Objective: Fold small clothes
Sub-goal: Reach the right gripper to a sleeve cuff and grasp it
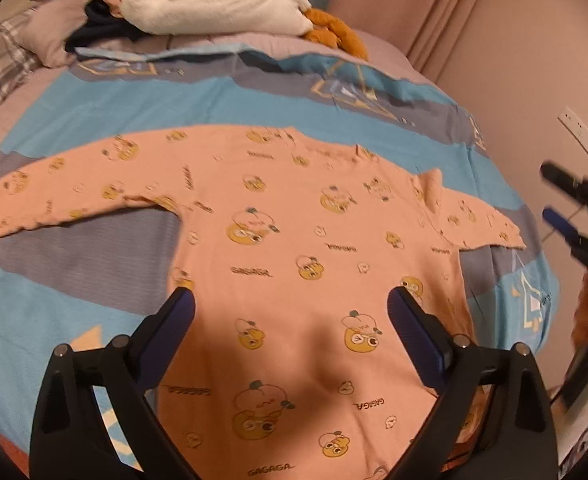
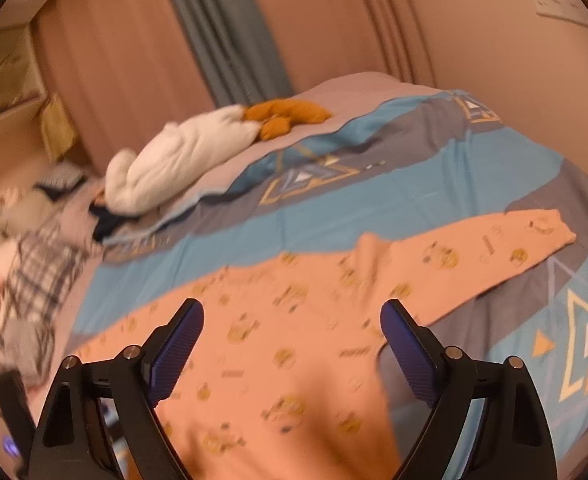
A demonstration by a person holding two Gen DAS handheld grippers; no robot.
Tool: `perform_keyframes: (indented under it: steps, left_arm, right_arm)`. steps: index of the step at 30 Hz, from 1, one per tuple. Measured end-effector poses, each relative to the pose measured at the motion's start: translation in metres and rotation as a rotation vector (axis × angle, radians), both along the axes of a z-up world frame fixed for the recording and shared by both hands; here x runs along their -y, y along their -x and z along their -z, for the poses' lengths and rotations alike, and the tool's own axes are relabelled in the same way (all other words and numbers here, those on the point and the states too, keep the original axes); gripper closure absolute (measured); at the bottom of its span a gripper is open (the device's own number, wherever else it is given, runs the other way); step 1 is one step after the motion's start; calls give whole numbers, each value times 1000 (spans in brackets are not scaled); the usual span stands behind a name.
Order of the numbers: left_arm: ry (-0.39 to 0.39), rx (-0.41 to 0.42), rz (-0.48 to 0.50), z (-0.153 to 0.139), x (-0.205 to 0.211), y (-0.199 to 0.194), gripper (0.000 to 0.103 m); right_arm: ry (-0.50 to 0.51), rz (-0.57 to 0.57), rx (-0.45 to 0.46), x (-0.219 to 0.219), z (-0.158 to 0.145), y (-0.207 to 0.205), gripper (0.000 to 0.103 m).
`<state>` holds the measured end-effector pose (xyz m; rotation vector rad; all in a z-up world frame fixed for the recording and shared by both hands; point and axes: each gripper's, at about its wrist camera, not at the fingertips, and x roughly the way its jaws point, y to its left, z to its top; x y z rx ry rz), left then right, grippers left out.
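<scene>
A small peach long-sleeved top printed with yellow cartoon faces lies flat on the bed, both sleeves spread out sideways. It also shows in the right wrist view. My left gripper is open and empty, hovering above the lower body of the top. My right gripper is open and empty, above the top near its right side. The right gripper also shows at the right edge of the left wrist view, off the bed's side.
The top lies on a blue and grey bedspread. A white fluffy blanket, an orange plush toy, dark clothes and a plaid pillow lie at the far end. Pink curtains and a wall socket stand beyond.
</scene>
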<state>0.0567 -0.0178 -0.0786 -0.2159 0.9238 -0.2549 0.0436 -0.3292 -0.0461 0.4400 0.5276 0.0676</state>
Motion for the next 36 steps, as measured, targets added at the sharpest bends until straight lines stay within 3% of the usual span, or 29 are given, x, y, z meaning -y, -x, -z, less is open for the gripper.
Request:
perform_keyframes:
  steps: [5, 10, 16, 21, 27, 31, 36]
  left_arm:
    - [-14, -51, 44, 17, 15, -10, 15]
    - [41, -108, 65, 32, 25, -18, 20]
    - [54, -148, 73, 45, 35, -25, 25]
    - [56, -179, 72, 56, 38, -28, 26]
    - [57, -178, 58, 60, 39, -32, 26]
    - [63, -180, 50, 60, 39, -35, 26]
    - [71, -174, 29, 56, 32, -39, 26]
  right_arm:
    - [-98, 94, -54, 65, 4, -20, 27]
    - [-184, 292, -168, 147, 36, -31, 42]
    - [-285, 517, -279, 226, 86, -34, 54]
    - [-333, 614, -346, 259, 123, -44, 56]
    - [-390, 573, -336, 275, 146, -69, 58]
    - [-320, 595, -347, 271, 142, -78, 90]
    - [-234, 620, -280, 274, 124, -64, 97]
